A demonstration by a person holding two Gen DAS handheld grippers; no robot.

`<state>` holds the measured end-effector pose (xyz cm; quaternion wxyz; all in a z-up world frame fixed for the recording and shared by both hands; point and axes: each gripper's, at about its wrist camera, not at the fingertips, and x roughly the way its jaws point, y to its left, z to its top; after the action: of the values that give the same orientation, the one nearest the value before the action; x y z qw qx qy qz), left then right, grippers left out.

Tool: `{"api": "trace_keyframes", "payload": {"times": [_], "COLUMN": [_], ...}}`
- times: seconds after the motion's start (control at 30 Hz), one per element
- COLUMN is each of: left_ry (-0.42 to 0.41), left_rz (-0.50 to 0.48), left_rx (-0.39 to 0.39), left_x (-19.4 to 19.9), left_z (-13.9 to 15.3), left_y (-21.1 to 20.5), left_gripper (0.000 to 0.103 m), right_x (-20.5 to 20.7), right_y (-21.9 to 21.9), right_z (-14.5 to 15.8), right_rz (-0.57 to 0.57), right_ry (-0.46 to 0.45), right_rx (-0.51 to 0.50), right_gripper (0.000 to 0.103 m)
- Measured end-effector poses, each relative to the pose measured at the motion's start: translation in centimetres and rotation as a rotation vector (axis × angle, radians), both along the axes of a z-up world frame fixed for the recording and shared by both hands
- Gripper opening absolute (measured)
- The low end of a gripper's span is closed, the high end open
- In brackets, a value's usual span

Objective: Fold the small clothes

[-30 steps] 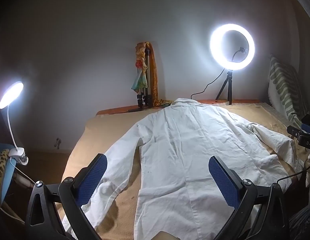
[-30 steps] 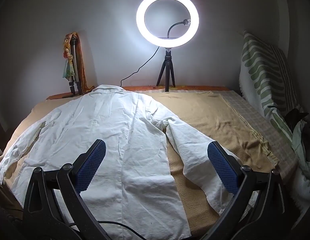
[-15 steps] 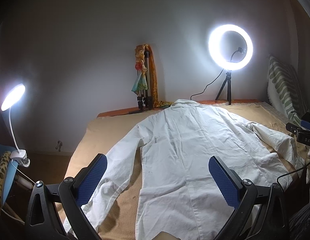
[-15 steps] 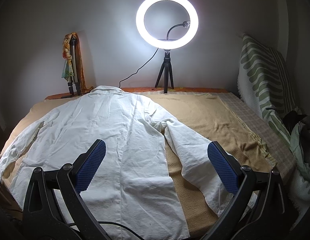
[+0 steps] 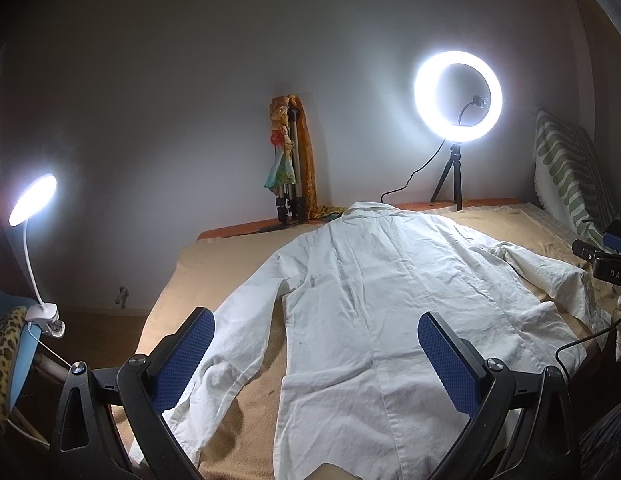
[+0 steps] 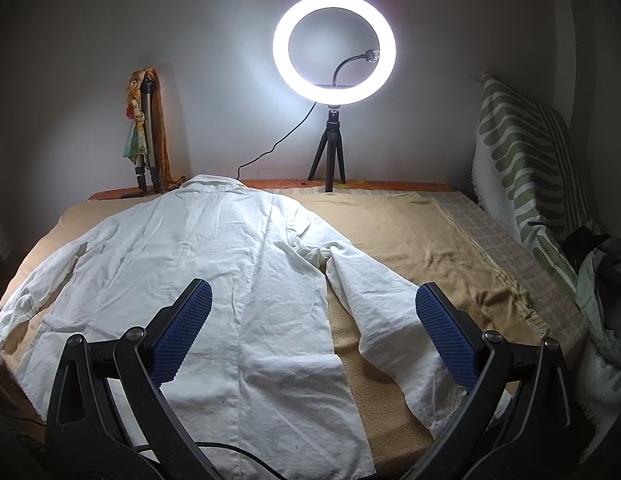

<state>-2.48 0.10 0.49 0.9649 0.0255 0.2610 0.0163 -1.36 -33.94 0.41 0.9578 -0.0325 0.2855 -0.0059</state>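
A white, creased, long-sleeved cotton coat (image 5: 374, 320) (image 6: 214, 280) lies spread flat, back side up, on a bed covered by a tan blanket (image 5: 214, 264) (image 6: 406, 232), its collar at twelve o'clock toward the wall and its hem at six o'clock near the cameras. One sleeve runs out toward seven o'clock in the left wrist view; the other angles toward five o'clock in the right wrist view.

The left tongs (image 5: 316, 358) hang above the hem with their blue-padded fingers (image 5: 186, 356) spread wide and nothing between them. The right tongs (image 6: 312, 332) are equally wide apart and hold nothing, one finger over the coat's body, the other over the sleeve cuff.

Beyond the collar, at one o'clock, a lit ring lamp on a small black tripod (image 5: 457, 98) (image 6: 334, 48) stands by the wall. At eleven o'clock a folded silver tripod draped with colourful cloth (image 5: 288, 160) (image 6: 146, 132) leans against the wall. A green-and-white striped cushion (image 5: 570, 176) (image 6: 522, 168) sits at three o'clock, and a white clip-on gooseneck lamp (image 5: 32, 200) glows at nine o'clock.
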Motion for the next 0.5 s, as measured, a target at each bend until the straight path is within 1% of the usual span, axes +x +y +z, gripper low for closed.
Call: {"api": "trace_keyframes", "payload": {"times": [0.13, 0.27, 0.4, 0.5], "left_ry": [0.005, -0.011, -0.035, -0.045], "left_rz": [-0.009, -0.009, -0.019, -0.029], "left_rx": [0.006, 0.007, 0.023, 0.037], "left_x": [-0.6, -1.6, -2.4, -2.9], "left_z": [-0.3, -0.3, -0.1, 0.0], "left_y": [-0.3, -0.5, -1.1, -1.5], "left_gripper": [0.103, 0.103, 0.103, 0.103], "right_x": [-1.1, -1.8, -2.1, -2.4], "right_y": [-0.5, -0.8, -1.0, -0.9], "right_z": [-0.2, -0.5, -0.6, -0.7], "right_rz": [-0.007, -0.015, -0.026, -0.03], "right_ry": [-0.009, -0.009, -0.01, -0.012], "right_rx": [-0.004, 0.002, 0.019, 0.011], "right_gripper": [0.103, 0.103, 0.103, 0.103]}}
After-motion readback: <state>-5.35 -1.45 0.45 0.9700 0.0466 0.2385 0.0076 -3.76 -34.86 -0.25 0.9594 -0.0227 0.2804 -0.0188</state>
